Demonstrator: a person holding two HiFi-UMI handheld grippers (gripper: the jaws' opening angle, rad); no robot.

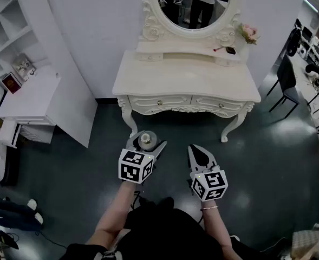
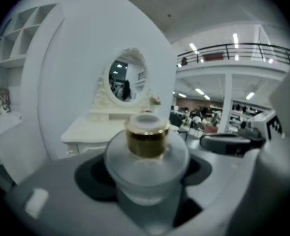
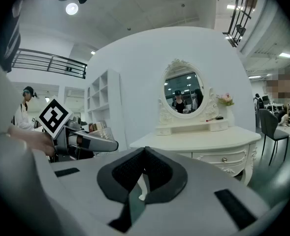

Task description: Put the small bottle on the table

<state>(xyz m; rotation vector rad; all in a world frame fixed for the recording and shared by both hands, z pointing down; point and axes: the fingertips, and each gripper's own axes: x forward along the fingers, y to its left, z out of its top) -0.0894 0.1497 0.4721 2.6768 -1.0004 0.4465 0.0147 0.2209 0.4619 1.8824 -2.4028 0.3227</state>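
The left gripper (image 1: 147, 142) pinches the small bottle (image 1: 146, 140) between its two grey jaws, which stand wide around the round body. The left gripper view shows the dark, dished pads (image 2: 88, 177) seated against both sides of the bottle (image 2: 145, 157).

- Bottle body: frosted, translucent glass, with a squat, rounded shoulder.
- Collar (image 2: 146, 141): a polished gold band, cylindrical.
- Cap: a pale, matte disc on top of the collar.

The bottle is upright and is held above the floor (image 1: 89, 161), near the person and just short of the dressing table (image 1: 186, 80). It is not on the table.

The right gripper (image 1: 194, 148) is to the right of the left one, at about the same height. Its jaws are pressed together at the tips and there is nothing between them. The right gripper view shows the textured black pads (image 3: 130, 170) meeting in a point. A cube with black-and-white square markers (image 1: 135, 166) is mounted at the rear of each gripper.

The dressing table stands on the far side, against a white wall. It is cream-coloured, with a smooth curved top, carved drawer fronts and bowed legs. An oval mirror (image 1: 194, 4) in an ornate frame rises from its back shelf. The floor is dark and glossy. A white shelf unit (image 1: 26, 93) stands at the far left.
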